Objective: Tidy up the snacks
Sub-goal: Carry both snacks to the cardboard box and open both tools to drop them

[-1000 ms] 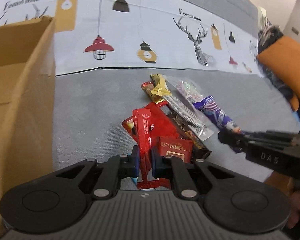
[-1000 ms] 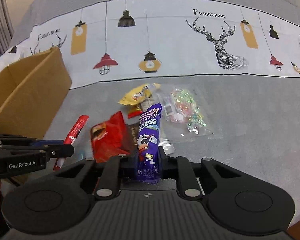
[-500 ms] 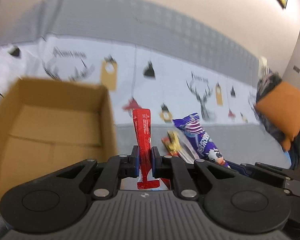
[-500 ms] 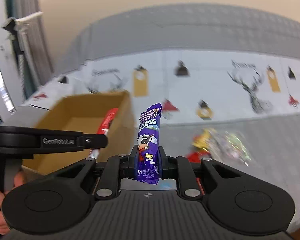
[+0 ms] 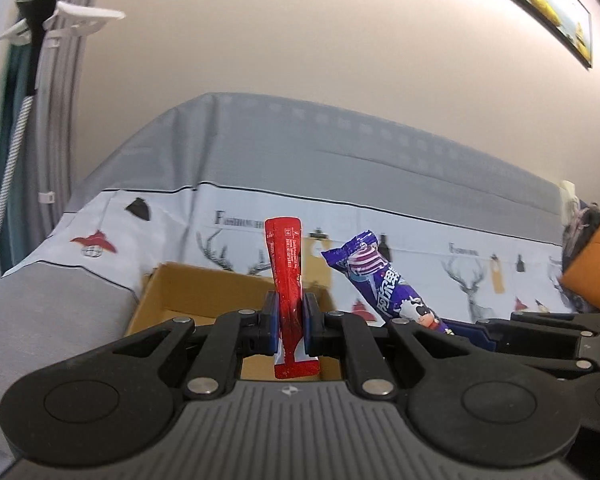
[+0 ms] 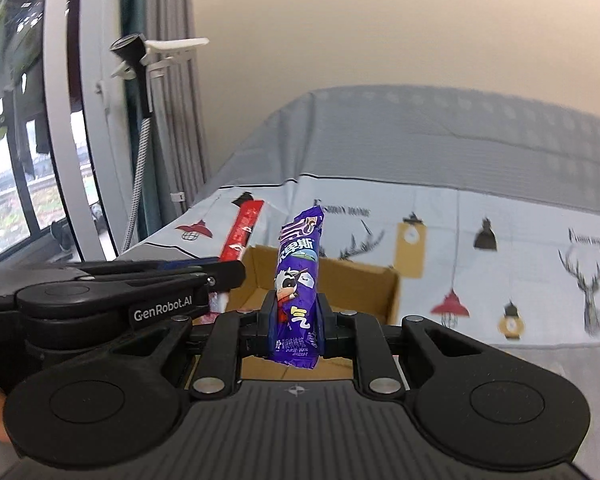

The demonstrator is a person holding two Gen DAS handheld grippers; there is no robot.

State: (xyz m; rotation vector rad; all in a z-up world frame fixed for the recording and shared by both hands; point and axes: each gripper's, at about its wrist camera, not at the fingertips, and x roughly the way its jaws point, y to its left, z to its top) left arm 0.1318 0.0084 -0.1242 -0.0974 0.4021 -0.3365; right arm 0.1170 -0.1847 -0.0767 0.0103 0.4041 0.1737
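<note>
Your left gripper (image 5: 290, 322) has its fingers clamped tight on a long, thin red foil snack stick (image 5: 287, 276). The stick stands almost straight up, with small white writing down its front and a flat sealed end hanging below the fingers. Your right gripper (image 6: 296, 318) has its fingers clamped on a shiny purple snack wrapper (image 6: 298, 280) with a little cartoon cow and big white letters on it. It also stands up, a bit crinkled at the top. Both snacks are held up in the air, just in front of the open brown cardboard box (image 5: 204, 290), which sits on the grey bed (image 5: 52, 320). Behind the box lies a white cloth with deer and lamp pictures (image 6: 500, 248). In the left view the purple wrapper leans just to the right of the red stick.
</note>
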